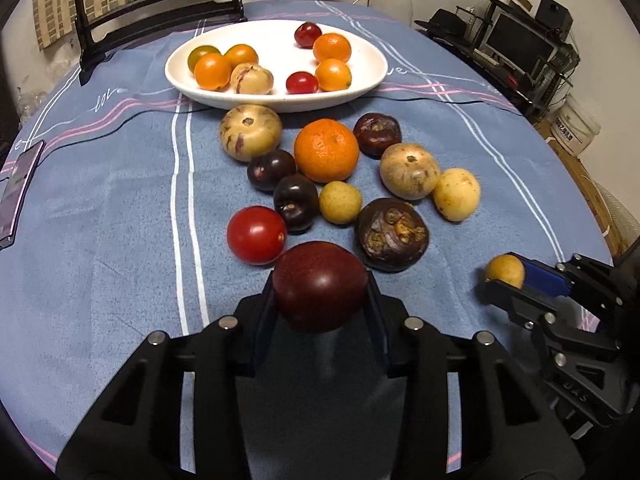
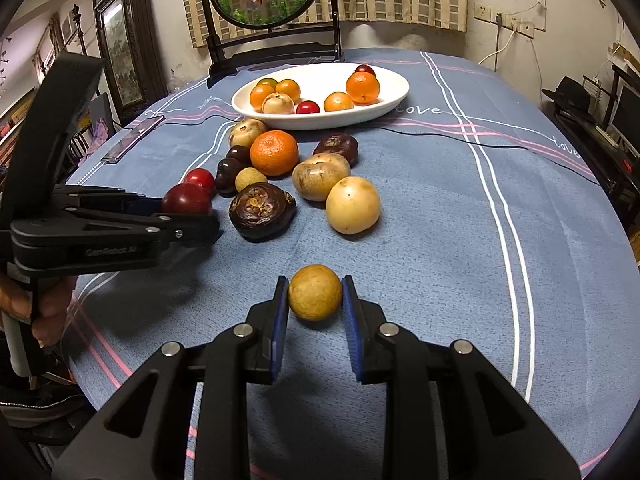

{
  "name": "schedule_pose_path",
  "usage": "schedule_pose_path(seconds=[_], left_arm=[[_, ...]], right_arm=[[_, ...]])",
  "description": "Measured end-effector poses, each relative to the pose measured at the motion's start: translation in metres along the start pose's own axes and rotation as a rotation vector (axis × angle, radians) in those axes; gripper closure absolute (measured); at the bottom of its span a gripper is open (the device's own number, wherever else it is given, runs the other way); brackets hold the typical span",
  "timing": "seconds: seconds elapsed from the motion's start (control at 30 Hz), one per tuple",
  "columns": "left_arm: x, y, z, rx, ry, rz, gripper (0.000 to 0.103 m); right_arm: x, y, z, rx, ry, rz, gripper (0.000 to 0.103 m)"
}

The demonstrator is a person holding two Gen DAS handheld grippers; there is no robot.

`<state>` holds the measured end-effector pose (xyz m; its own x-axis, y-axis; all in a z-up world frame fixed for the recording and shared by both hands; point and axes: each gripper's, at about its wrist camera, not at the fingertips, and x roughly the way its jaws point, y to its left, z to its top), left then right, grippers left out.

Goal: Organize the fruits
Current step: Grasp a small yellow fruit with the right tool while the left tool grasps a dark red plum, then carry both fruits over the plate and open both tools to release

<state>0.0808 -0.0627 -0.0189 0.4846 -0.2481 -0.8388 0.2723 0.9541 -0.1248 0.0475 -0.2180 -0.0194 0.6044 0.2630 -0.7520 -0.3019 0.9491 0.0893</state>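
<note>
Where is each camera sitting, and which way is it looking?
Left wrist: sits on the left gripper, looking forward and down past its fingers, which are closed on a dark red fruit, toward the plate; the right gripper shows at the right edge.
Right wrist: sits on the right gripper, looking the same way past its fingers, closed on a tan fruit; the left gripper and a hand show at left.
Shared: both see the plate, the loose fruit pile, the blue cloth and each other's gripper.
</note>
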Motion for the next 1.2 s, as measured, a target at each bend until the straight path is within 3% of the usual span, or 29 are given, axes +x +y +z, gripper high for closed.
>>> schedule_pose_path(seconds=[0.37, 0.7, 0.93, 1.2], left_arm=[[-0.031, 0.007, 0.006, 0.016, -0.063, -0.008, 0.062], [-0.048, 0.018, 0.072, 0.034, -0.159, 0.019, 0.062], [-0.010, 0.036, 0.122, -0.012, -0.134, 0.063, 0.062], [0.036, 0.056, 0.154, -0.059, -0.092, 0.071, 0.062]], right_arm=[[-0.012, 0.004, 0.020, -0.016, -0.049, -0.002, 0.077], [-0.022, 0.009, 0.096, -0.046, -0.199, -0.008, 0.077], [0.020, 0.010, 0.146, -0.050, -0.187, -0.002, 0.077], [0.089, -0.011, 0.179, -0.032, -0.083, -0.038, 0.077]])
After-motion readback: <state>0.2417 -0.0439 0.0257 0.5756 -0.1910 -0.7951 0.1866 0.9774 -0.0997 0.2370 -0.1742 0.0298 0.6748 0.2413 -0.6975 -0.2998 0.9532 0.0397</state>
